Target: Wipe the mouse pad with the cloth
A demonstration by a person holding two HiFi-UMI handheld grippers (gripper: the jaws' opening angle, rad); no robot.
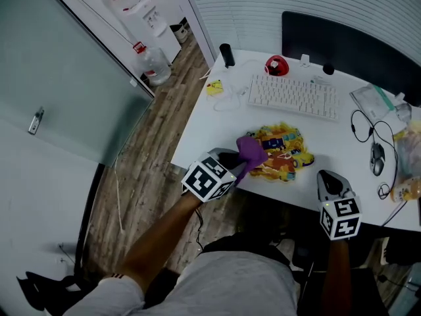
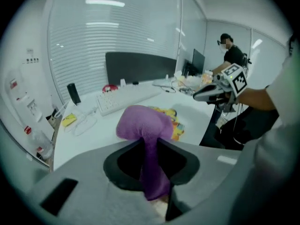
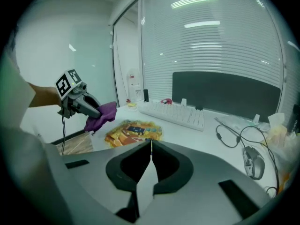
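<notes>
Operator: Left gripper (image 1: 233, 165) is filling my near view, and its jaws are pinching a purple cloth (image 2: 143, 123). Soft, fleecy stuff. It is squeezing into a narrow strip between the jaws and bulging out in a rounded lump past the tips.

Spotter: Where is that lump sitting against the mouse pad (image 1: 284, 151)?

Operator: From the head view it is overlapping the pad's left end, close to the front edge of the white desk (image 1: 217, 120). Whether it is touching the pad, I'm not able to tell. The pad is lying flat, thin, with a wavy, irregular outline and a busy print in yellow, orange and blue.

Spotter: And the other one?

Operator: Right gripper (image 3: 150, 144) is hovering off the desk's front edge, to the right of the pad and apart from it. I'm seeing its jaws pressed together with nothing between them, just a thin seam.

Spotter: Anything behind the pad?

Operator: A white keyboard (image 1: 293, 96) is lying just behind it, and a dark, rounded mouse (image 1: 376, 158) with a looping cable is resting well off to the right.
</notes>
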